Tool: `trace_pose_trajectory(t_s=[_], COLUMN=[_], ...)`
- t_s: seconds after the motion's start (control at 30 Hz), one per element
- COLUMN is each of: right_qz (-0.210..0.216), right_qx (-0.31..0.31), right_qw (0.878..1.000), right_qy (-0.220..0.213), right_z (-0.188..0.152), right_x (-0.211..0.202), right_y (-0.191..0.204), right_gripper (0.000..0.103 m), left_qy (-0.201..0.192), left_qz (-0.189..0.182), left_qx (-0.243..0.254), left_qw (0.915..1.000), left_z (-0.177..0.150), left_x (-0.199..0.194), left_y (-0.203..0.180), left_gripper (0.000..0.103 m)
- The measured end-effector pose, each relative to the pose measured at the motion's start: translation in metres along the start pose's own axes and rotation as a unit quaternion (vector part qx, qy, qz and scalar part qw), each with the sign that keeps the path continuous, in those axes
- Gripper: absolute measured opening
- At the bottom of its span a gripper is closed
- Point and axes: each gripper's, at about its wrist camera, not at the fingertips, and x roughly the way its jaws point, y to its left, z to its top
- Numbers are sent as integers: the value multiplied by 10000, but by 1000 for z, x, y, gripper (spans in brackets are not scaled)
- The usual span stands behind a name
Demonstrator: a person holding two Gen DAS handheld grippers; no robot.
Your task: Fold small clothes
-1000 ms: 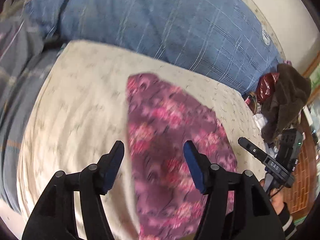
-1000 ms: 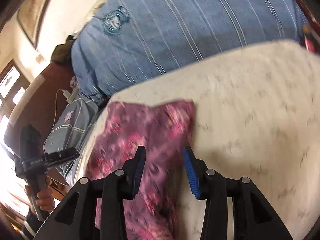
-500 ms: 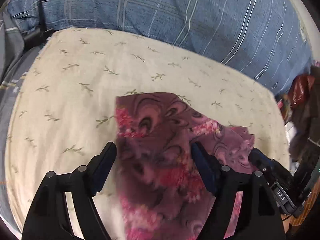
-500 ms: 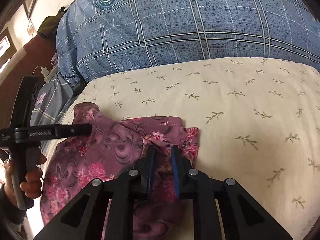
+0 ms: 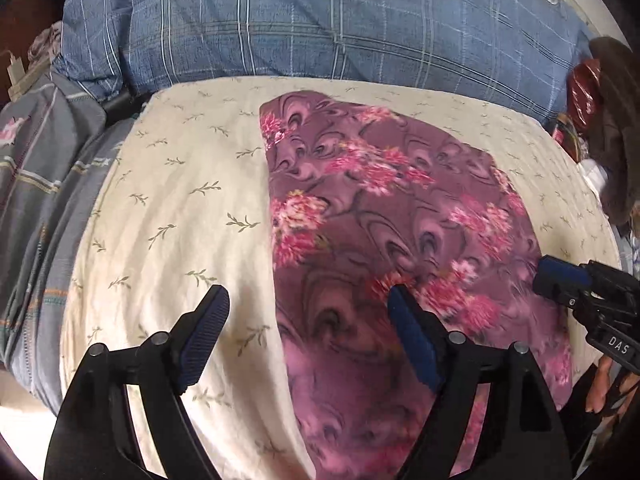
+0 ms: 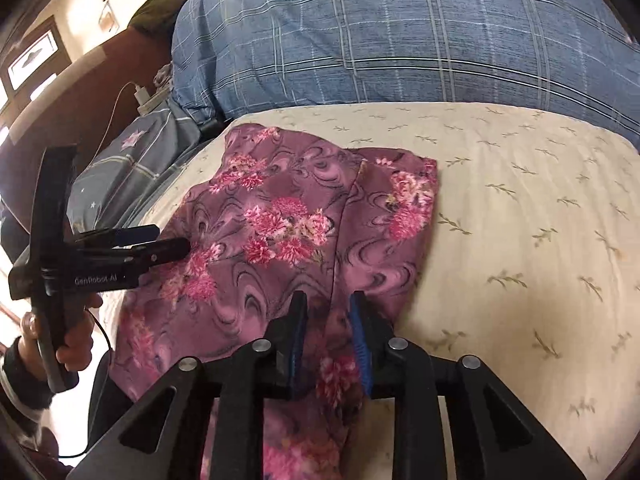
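Note:
A purple garment with pink flowers lies spread on a cream leaf-print cushion. My left gripper hovers over the garment's near left edge. Its jaws are opening wide, one finger over the cushion and one over the cloth, and nothing is pinched. In the right wrist view the garment shows a folded flap on its right side. My right gripper sits low on that flap's near end. Its jaws are opening, with cloth lying loose between the pads. The left gripper shows at the garment's left edge, the right gripper at its right edge.
A large blue plaid pillow bounds the cushion at the back. Grey striped bedding lies to the left. Dark clothes and a red packet are heaped at the right. A charger with cable rests by a wooden headboard.
Half a second ago my right gripper was pinched on the bunched cloth; its jaws have parted and the garment lies flatter. The left jaws have widened and come lower over the cloth's edge.

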Motion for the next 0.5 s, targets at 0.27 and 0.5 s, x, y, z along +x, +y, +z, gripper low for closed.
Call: trace_pose_trajectory(t_s=[0.27, 0.5], right_qz=[-397, -586], right_qx=[-46, 181], right_qw=[9987, 9981], right_qy=[316, -1], right_z=[-59, -75], right_x=[-20, -27], right_y=[-15, -19], right_gripper=[63, 69], left_qy=[-78, -98], left_qz=[116, 224], left_qx=[179, 39], left_qw=[9997, 9997], left_z=[-40, -50], left_x=[-19, -28], left_y=[-18, -21], left_gripper=[83, 83])
